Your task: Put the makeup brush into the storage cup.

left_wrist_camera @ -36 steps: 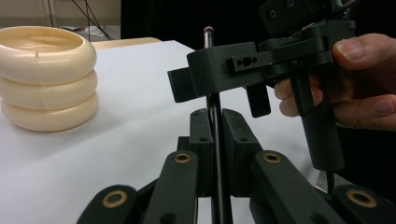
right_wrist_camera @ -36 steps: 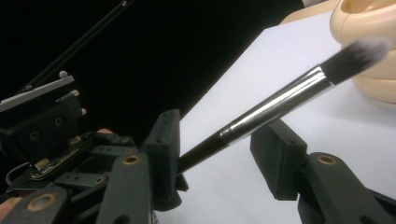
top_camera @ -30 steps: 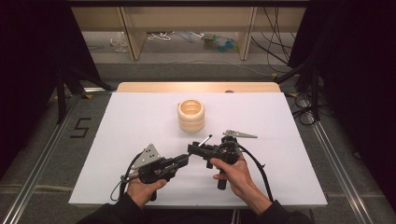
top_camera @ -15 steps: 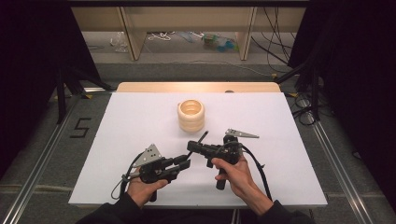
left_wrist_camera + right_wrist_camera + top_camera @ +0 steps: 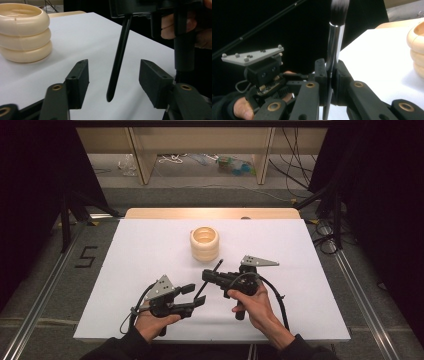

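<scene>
While the right hand-held gripper (image 5: 206,276) clamps the brush (image 5: 119,55), the left hand-held gripper (image 5: 194,295), whose jaws have just been opening and stand apart around the handle's tip without touching it, should back off straight.

High view: white table top (image 5: 150,250) evenly bright, warm glare along far wooden edge (image 5: 210,213), dark surround at left and right of frame. Soft shadows under grippers. Left gripper view: near jaws blurred, cream ring stack (image 5: 23,32) sharper. Right gripper view: glare streak on brush ferrule (image 5: 334,45), black backdrop, bristles blurred at top.
</scene>
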Available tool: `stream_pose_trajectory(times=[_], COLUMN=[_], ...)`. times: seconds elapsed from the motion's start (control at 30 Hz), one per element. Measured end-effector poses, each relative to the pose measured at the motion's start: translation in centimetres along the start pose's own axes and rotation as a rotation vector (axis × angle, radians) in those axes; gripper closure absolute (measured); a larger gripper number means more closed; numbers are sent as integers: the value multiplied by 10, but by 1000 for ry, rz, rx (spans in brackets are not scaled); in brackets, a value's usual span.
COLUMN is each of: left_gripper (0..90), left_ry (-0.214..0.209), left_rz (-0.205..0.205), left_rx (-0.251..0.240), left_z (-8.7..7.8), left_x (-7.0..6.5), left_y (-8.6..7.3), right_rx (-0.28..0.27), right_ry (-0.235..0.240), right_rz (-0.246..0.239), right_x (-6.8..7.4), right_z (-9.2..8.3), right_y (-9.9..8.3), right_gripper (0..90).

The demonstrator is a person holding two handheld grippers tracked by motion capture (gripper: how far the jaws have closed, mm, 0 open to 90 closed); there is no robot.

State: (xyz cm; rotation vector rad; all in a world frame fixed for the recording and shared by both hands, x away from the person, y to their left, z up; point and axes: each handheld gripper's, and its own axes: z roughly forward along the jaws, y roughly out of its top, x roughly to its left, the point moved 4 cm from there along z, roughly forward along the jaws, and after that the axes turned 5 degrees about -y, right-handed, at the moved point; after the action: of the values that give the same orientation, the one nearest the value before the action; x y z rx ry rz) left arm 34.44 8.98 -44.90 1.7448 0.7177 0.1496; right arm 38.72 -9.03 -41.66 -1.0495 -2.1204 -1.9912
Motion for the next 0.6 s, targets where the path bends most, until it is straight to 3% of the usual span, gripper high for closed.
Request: stream_pose_trajectory(times=[0.3,0.37,0.6], left_gripper=[294,281,263], left_ry=[30,35,48], left_rz=[58,107,104], left_rx=[31,49,60], left_z=[-7,-9,-15], left_x=[2,2,3], left_y=[-3,-5,-9], right_rx=[30,32,33], right_ry=[-55,-73,-103], right_rz=[-83,-107,-152], right_x=[-2,-4,-6], right_z=[-5,-6,-9], right_y=[5,8,15], right_gripper=[838,838,837])
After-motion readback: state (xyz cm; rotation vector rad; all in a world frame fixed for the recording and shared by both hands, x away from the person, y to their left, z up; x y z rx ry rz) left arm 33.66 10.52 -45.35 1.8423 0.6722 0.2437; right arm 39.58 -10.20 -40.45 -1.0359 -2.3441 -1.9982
